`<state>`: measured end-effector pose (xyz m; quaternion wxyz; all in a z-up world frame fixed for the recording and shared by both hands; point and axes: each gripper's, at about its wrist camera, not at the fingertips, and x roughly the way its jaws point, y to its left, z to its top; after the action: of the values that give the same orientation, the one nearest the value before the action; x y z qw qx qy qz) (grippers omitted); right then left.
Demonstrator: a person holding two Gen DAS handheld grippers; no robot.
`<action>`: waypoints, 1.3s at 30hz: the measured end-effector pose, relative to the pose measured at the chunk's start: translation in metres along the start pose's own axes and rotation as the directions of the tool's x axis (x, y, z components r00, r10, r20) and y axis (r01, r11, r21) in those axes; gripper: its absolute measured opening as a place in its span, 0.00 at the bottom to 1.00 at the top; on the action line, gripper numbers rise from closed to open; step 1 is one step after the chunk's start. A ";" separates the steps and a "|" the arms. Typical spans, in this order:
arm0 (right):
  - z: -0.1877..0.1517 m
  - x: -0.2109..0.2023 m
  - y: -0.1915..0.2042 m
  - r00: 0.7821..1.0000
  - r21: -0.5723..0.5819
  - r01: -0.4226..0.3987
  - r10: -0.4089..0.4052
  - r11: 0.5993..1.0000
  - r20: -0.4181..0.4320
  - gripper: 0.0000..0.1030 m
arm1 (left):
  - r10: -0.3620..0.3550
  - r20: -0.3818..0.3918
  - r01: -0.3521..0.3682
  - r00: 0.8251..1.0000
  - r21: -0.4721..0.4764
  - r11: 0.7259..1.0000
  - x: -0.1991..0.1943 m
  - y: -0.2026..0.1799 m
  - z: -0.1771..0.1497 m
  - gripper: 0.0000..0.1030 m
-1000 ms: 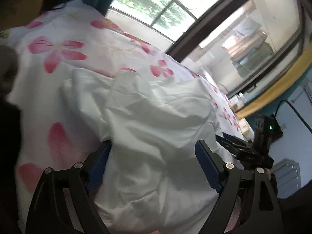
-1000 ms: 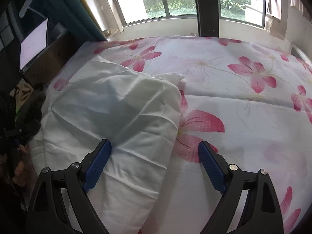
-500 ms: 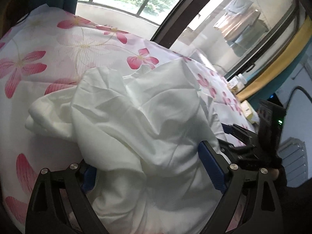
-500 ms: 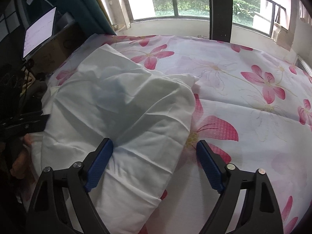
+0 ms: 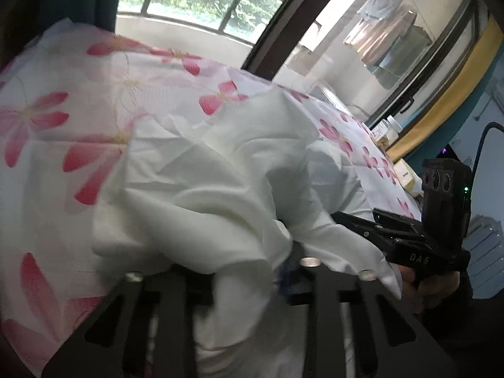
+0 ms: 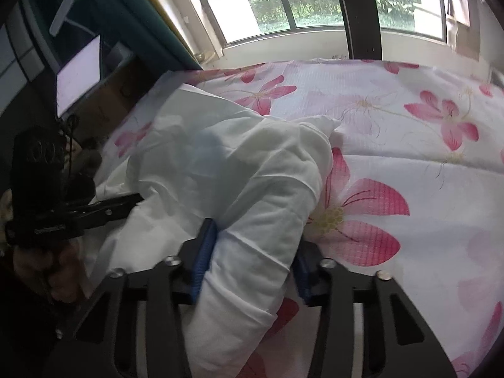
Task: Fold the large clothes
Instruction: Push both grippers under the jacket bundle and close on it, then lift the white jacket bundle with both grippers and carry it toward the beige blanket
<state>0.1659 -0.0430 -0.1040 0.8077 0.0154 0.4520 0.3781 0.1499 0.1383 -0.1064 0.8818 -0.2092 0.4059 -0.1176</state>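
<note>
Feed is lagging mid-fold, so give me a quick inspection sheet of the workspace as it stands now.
Surface: bed with pink-flowered white sheet, rumpled.
Job's things: crumpled white cloth garment near the bed's edge, unfolded.
Clutter: small jars on a ledge beside the bed.
Grippers: left gripper closing, cloth bunched between its jaws; right gripper closing around a fold.
Cables: black cable behind the right gripper.
Surroundings: barred window, lit screen.
</note>
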 end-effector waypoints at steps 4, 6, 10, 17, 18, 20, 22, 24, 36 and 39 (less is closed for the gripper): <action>0.001 -0.007 0.002 0.999 0.005 -0.019 0.019 1.000 0.026 0.27 | -0.003 0.015 0.003 1.000 -0.003 1.000 -0.008 -0.001 -0.002 0.17; 0.002 -0.010 0.003 0.999 -0.002 -0.020 0.020 1.000 0.034 0.26 | -0.016 0.025 0.017 1.000 -0.022 1.000 -0.012 -0.001 -0.003 0.17; 0.001 -0.018 0.003 0.999 0.001 -0.009 0.009 1.000 0.041 0.25 | -0.019 0.042 0.019 0.999 -0.012 1.000 -0.022 -0.010 -0.006 0.17; 0.002 -0.033 0.010 0.998 -0.018 -0.017 0.018 1.000 0.064 0.23 | 0.002 0.056 -0.002 0.998 -0.005 1.000 -0.032 -0.020 -0.008 0.17; 0.002 -0.034 0.011 0.998 -0.021 -0.018 0.019 1.000 0.068 0.22 | 0.001 0.061 -0.001 0.998 -0.008 1.000 -0.034 -0.020 -0.009 0.17; 0.002 -0.037 0.013 0.997 -0.026 -0.024 0.026 0.999 0.073 0.22 | -0.009 0.072 0.011 0.997 -0.020 1.000 -0.039 -0.020 -0.009 0.17; 0.002 -0.040 0.015 0.996 -0.029 -0.032 0.035 0.999 0.077 0.21 | -0.016 0.083 0.018 0.996 -0.025 1.000 -0.045 -0.020 -0.010 0.17; 0.003 -0.041 0.018 0.996 -0.032 -0.040 0.042 0.999 0.080 0.21 | -0.011 0.092 0.013 0.996 -0.024 1.000 -0.051 -0.021 -0.011 0.17; 0.000 -0.054 0.066 0.990 -0.106 -0.086 0.097 0.991 0.103 0.21 | 0.033 0.165 -0.028 0.986 -0.032 0.999 -0.104 -0.016 -0.029 0.17; -0.003 -0.057 0.079 0.989 -0.125 -0.093 0.106 0.988 0.107 0.21 | 0.044 0.183 -0.038 0.982 -0.033 0.999 -0.118 -0.015 -0.035 0.17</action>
<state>0.0997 -0.0230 -0.0361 0.8117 0.0111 0.3806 0.4429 0.0468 0.1597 -0.0411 0.9145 -0.2236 0.3290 -0.0738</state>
